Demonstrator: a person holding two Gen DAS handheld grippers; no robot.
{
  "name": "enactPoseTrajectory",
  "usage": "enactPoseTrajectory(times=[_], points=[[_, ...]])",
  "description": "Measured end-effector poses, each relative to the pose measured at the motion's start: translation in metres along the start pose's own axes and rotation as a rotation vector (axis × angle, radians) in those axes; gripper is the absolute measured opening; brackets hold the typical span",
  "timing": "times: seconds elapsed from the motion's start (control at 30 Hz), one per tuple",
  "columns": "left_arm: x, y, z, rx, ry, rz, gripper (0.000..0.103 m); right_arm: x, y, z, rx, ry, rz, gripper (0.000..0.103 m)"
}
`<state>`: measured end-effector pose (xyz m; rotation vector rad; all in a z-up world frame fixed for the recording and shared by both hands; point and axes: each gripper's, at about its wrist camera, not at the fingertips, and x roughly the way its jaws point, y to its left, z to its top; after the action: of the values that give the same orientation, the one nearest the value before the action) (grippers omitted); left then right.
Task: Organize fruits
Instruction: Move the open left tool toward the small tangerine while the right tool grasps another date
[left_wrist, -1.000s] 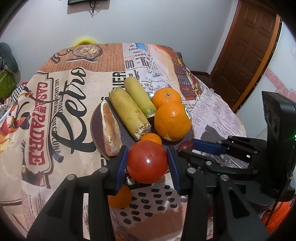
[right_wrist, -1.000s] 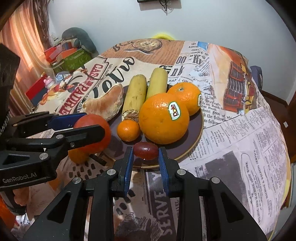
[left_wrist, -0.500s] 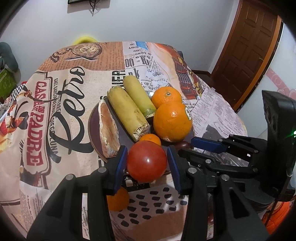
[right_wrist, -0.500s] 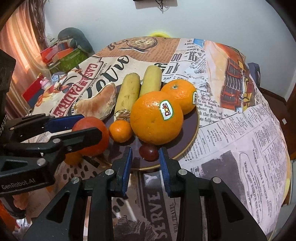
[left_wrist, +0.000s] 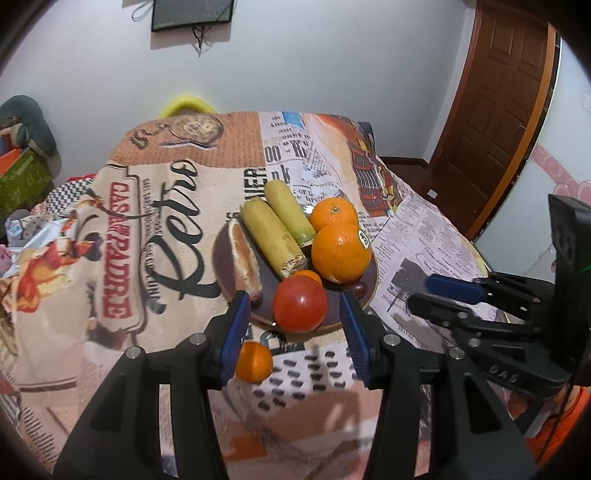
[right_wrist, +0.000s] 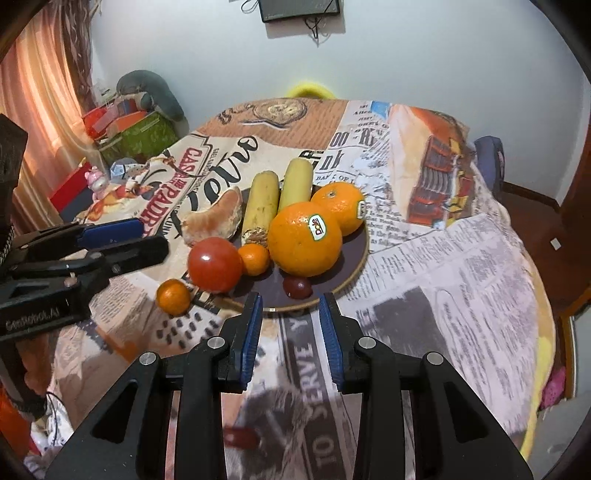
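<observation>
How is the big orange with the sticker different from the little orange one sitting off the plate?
The big orange looks far larger than the little orange one. The big orange carries a sticker; the little orange one shows none. The big orange sits on the dark plate among other fruit, touching another orange behind it; the little orange one lies alone on the printed cloth, just outside the rim. Both are round and bright orange.

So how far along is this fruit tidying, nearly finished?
Nearly. The plate already carries two big oranges, two banana pieces, a peeled segment, a tiny orange, a tomato and a dark grape. Nothing is in hand: the left gripper is opening with nothing between its pads, and the right gripper is empty too. Left over: one small mandarin on the cloth beside the plate.
</observation>
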<state>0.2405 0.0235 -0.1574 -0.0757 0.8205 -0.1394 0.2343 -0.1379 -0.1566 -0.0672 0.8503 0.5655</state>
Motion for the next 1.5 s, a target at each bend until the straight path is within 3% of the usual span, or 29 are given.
enactPoseTrajectory(times=[0.33, 0.67, 1.27, 1.33, 1.5], points=[[-0.069, 0.001, -0.026, 0.003, -0.072, 0.033, 0.057, -0.047, 0.009, -0.029, 0.033, -0.012, -0.026, 0.029], [-0.096, 0.012, -0.056, -0.026, -0.072, 0.059, 0.058, -0.041, 0.022, -0.058, 0.063, 0.06, 0.013, 0.029], [-0.058, 0.031, -0.089, -0.072, 0.057, 0.05, 0.059, 0.019, 0.033, -0.078, 0.031, 0.202, 0.037, 0.029], [-0.052, 0.033, -0.09, -0.074, 0.07, 0.052, 0.066, 0.022, 0.033, -0.078, 0.025, 0.197, 0.026, 0.029], [-0.038, 0.034, -0.09, -0.067, 0.088, 0.056, 0.07, 0.022, 0.028, -0.078, 0.03, 0.189, 0.041, 0.029]])
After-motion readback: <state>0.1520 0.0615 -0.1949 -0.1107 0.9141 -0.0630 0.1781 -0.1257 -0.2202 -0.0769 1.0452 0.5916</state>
